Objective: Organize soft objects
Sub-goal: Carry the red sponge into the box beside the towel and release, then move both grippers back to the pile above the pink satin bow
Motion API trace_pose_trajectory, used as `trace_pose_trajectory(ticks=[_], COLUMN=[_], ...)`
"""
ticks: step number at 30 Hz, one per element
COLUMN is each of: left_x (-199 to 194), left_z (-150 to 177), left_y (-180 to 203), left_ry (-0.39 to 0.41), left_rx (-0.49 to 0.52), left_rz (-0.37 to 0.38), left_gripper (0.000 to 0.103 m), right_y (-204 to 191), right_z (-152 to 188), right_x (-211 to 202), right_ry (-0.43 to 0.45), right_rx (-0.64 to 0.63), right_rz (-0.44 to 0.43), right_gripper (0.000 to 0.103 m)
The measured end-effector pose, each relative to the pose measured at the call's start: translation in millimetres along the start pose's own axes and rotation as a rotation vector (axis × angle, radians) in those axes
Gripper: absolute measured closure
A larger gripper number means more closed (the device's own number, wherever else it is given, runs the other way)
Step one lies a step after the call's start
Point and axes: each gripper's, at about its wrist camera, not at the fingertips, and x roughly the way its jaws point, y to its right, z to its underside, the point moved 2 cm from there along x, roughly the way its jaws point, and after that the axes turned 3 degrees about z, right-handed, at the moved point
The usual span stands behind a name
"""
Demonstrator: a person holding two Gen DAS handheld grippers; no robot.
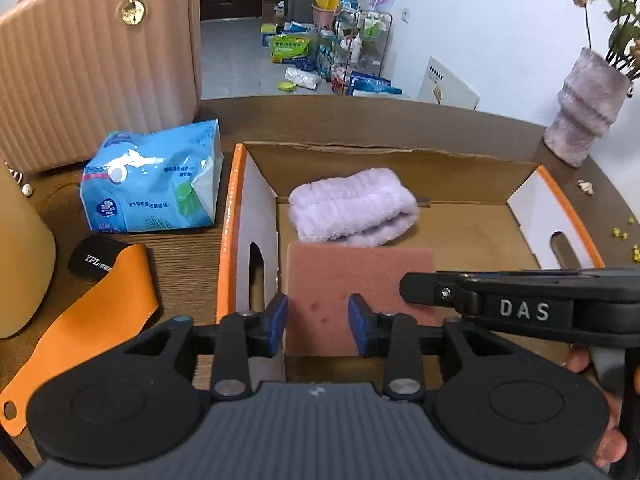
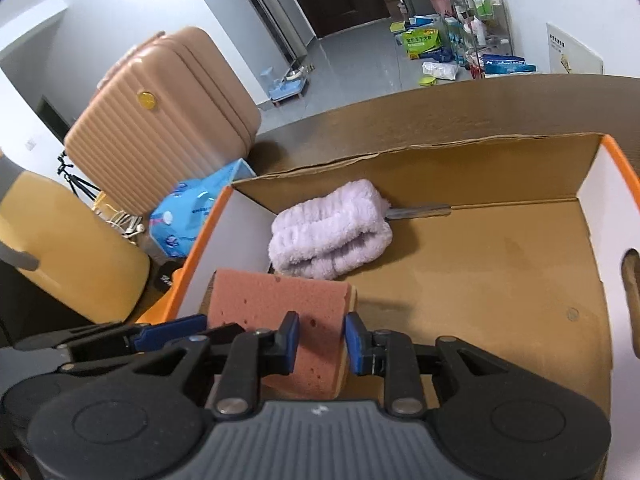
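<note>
Sponge (image 2: 276, 312): pink on top with a yellow layer underneath, inside the cardboard box (image 2: 480, 280), tucked by the box's left wall at its near-left corner; whether it rests flat on the floor I cannot tell.
Right gripper (image 2: 322, 344): blue pads (image 2: 290, 340) sit either side of the sponge's near right corner, narrowly parted; whether they actually squeeze it I cannot tell.
Left gripper (image 1: 318, 324): over the sponge's near edge, pads (image 1: 278, 320) spread with sponge showing between them and a little daylight at each pad, so nothing is pinched.
Crossing tool: the right gripper's black body, lettered DAS, cuts in from the right edge of the left wrist view; fingers of a hand (image 1: 578, 360) show beneath it.
Purple towel (image 1: 352, 212): fluffy, folded, in the box's far-left corner, just beyond the sponge.
Box: open-topped, orange rim, white end walls with handle slots, sitting on the brown table (image 1: 184, 248).
Left of the box: a blue tissue pack (image 1: 152, 184) lies on the table, and nearer the front edge an orange strap (image 1: 88, 320) with a black YPL label.
Behind it: a ribbed pink suitcase (image 1: 96, 64) stands at the table's far-left corner.
Far-right corner: a pale ribbed vase (image 1: 584, 108) with flowers.
</note>
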Motion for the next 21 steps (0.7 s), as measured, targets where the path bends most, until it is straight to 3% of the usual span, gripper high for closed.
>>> trace_pose_trajectory(ticks=[4, 8, 11, 13, 18, 21], left_x=[-1, -21, -52, -76, -129, -160], left_z=[2, 5, 14, 25, 73, 107], left_y=[-1, -2, 2, 6, 15, 26], left_ry=[0.008, 0.021, 0.059, 0.095, 0.080, 0.095], left_rx=[0.004, 0.003, 0.011, 0.016, -0.065, -0.093], left_rz=[-0.006, -0.018, -0.036, -0.056, -0.071, -0.101], left_gripper=[0.063, 0.062, 0.050, 0.039, 0.024, 0.020], right_y=[4, 5, 0, -7, -27, -29], right_z=[-3, 0, 4, 10, 41, 63], right_x=[11, -4, -32, -57, -120, -151], right_ry=[-0.011, 0.001, 0.024, 0.037, -0.004, -0.019], right_rx=[0.013, 0.001, -0.045, -0.093, -0.301, -0.368], right_rz=[0.032, 0.035, 0.033, 0.023, -0.024, -0.029], right_gripper=[0.071, 0.069, 0.067, 0.061, 0.053, 0.052])
